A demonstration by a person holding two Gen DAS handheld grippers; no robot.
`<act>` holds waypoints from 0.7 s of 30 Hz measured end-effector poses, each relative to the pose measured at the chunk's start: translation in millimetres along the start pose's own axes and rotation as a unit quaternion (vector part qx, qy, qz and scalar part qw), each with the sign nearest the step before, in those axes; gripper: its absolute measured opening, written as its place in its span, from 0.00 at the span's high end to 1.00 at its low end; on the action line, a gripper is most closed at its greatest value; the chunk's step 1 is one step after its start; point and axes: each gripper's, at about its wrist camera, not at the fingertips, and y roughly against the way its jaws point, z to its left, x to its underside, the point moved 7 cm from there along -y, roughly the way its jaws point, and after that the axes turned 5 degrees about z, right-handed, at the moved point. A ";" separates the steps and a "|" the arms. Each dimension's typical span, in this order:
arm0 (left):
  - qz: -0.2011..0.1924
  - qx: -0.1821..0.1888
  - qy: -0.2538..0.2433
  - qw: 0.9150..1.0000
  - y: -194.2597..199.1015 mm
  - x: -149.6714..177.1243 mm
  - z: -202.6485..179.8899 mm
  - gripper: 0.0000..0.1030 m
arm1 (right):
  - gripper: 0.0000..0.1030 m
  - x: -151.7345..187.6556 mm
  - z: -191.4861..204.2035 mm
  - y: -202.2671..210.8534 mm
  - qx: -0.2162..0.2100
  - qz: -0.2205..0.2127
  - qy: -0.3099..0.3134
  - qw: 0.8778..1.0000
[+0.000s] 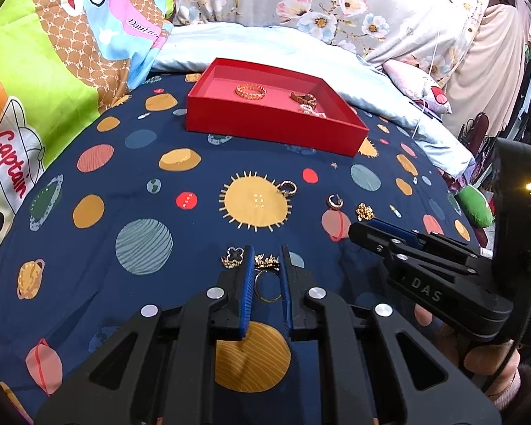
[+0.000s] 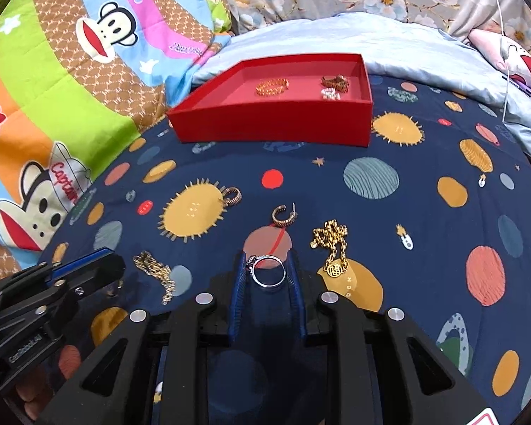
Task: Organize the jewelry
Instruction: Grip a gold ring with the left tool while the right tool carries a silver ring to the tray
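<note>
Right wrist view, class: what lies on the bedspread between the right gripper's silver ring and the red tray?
In the right wrist view, one small hoop earring lies between the silver ring and the red tray; otherwise bare bedspread.

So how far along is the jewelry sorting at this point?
Partly done. The red tray already holds a gold bracelet and two smaller pieces. In hand: the left gripper is shut on a thin gold ring, the right gripper on a silver ring. Left on the bedspread: two hoop earrings, a gold pendant chain and more gold pieces.

Shiny metal ring (image 2: 268, 271), matt red box (image 2: 272, 125), soft printed cloth bedsheet (image 2: 371, 212).
</note>
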 end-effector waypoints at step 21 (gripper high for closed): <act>-0.086 -0.010 -0.025 0.996 8.7 -120.6 -4.2 0.87 | 0.79 -96.6 -28.7 25.1 -0.001 -0.064 -0.009 0.998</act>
